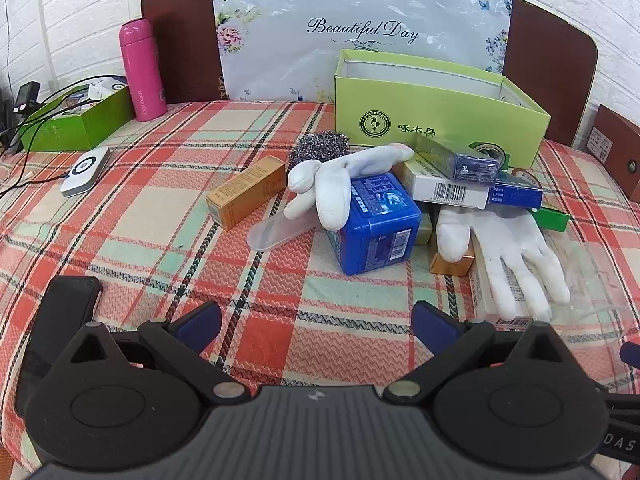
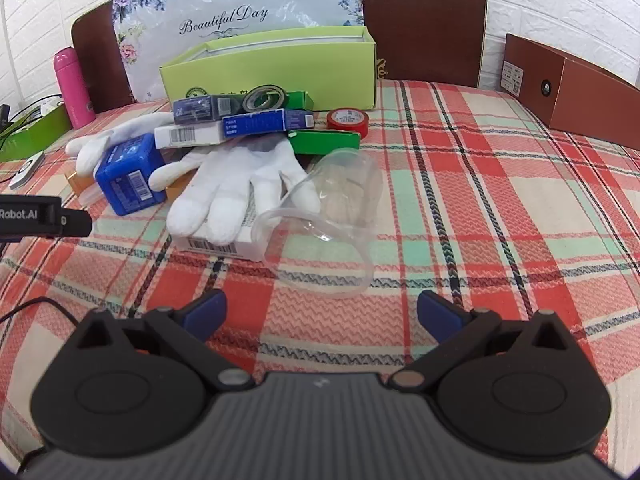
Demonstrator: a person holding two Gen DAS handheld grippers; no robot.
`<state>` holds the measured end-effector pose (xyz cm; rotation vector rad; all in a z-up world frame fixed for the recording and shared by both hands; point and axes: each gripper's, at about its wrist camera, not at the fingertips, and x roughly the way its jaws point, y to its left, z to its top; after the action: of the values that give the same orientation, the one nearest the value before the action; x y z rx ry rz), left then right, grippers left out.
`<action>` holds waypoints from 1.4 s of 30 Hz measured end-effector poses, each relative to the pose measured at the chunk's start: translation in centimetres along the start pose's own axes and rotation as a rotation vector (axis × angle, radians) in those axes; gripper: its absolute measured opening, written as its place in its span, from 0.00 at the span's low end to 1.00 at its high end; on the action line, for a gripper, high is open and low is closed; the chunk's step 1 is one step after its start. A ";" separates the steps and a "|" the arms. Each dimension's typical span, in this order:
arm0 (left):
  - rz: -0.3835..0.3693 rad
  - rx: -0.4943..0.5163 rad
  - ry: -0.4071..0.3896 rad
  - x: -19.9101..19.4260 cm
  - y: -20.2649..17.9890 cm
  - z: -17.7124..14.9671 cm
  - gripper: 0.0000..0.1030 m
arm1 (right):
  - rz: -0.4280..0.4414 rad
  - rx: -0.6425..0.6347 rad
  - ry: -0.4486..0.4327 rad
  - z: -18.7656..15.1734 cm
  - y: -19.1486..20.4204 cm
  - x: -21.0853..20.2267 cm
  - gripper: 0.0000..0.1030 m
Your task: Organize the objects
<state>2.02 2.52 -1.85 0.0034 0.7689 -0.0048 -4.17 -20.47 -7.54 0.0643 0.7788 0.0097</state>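
Observation:
A pile of small objects lies on the plaid cloth before an open lime-green box (image 1: 436, 108) (image 2: 272, 68). It holds a blue cube box (image 1: 376, 224) (image 2: 128, 176), two white gloves (image 1: 512, 252) (image 2: 236, 184) (image 1: 340, 176), several flat boxes (image 1: 448, 188) (image 2: 188, 136), a tan box (image 1: 248, 192), a steel scourer (image 1: 322, 146), a red tape roll (image 2: 347, 120) and a clear plastic cup (image 2: 332, 216) on its side. My left gripper (image 1: 316, 324) is open and empty, short of the blue cube. My right gripper (image 2: 322, 314) is open and empty, just short of the cup.
A pink flask (image 1: 142, 68) (image 2: 74, 86) and a smaller green box (image 1: 76, 120) with cables stand at the back left. A white device (image 1: 86, 170) lies on the cloth. A brown box (image 2: 572, 88) sits at the right. A wooden headboard (image 1: 180, 40) and white wall are behind.

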 end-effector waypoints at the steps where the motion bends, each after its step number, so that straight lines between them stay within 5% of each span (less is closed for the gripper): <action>1: -0.003 0.001 0.000 0.1 0.0 0.1 1.00 | -0.001 0.000 0.000 0.0 0.0 0.1 1.00; 12: -0.071 0.033 -0.012 0.8 1.4 1.0 1.00 | -0.007 0.003 -0.038 0.4 -0.1 0.4 1.00; 22: -0.089 0.094 -0.100 3.5 7.2 6.1 0.98 | 0.015 0.030 -0.053 0.8 -0.5 1.0 1.00; 32: -0.144 0.124 0.044 12.1 8.2 8.7 0.62 | -0.011 0.003 -0.082 1.2 -0.3 1.5 1.00; 37: -0.209 0.118 0.059 12.0 7.2 8.2 0.25 | -0.037 0.016 -0.047 1.4 -0.5 2.4 1.00; 39: -0.242 0.104 0.058 11.2 6.7 7.8 0.25 | -0.062 0.017 -0.033 1.3 -0.6 2.7 1.00; 42: -0.193 0.143 0.033 11.4 6.0 6.9 0.28 | -0.061 0.043 -0.031 1.2 -1.0 3.0 0.90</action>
<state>15.03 8.44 -4.77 0.0658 0.7981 -0.2433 -1.17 -21.48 -8.83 0.0809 0.7499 -0.0661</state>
